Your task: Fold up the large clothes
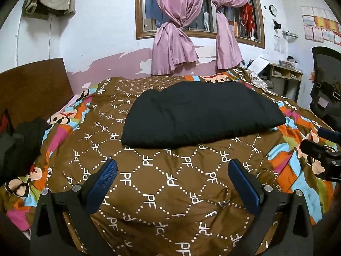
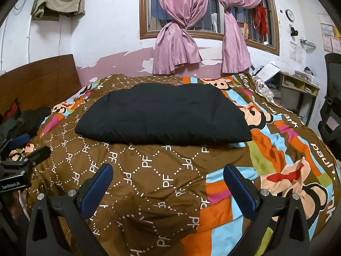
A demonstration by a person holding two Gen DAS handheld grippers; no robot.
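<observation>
A black garment [image 1: 202,115] [image 2: 164,117] lies folded into a flat, wide shape on the far half of the bed. My left gripper [image 1: 172,166] hovers open above the brown quilt, short of the garment's near edge, with nothing between its blue pads [image 1: 106,179]. My right gripper [image 2: 168,170] is likewise open and empty, also short of that near edge. The right gripper's tips [image 1: 319,143] show at the right edge of the left wrist view, and the left gripper's tips [image 2: 25,147] at the left edge of the right wrist view.
A brown patterned quilt [image 1: 170,192] with colourful borders covers the bed. Dark clothes [image 1: 19,147] are piled at the left by the wooden headboard [image 1: 36,85]. A black office chair [image 1: 326,85] and a shelf desk [image 1: 285,74] stand at the right. Pink curtains [image 1: 177,32] hang behind.
</observation>
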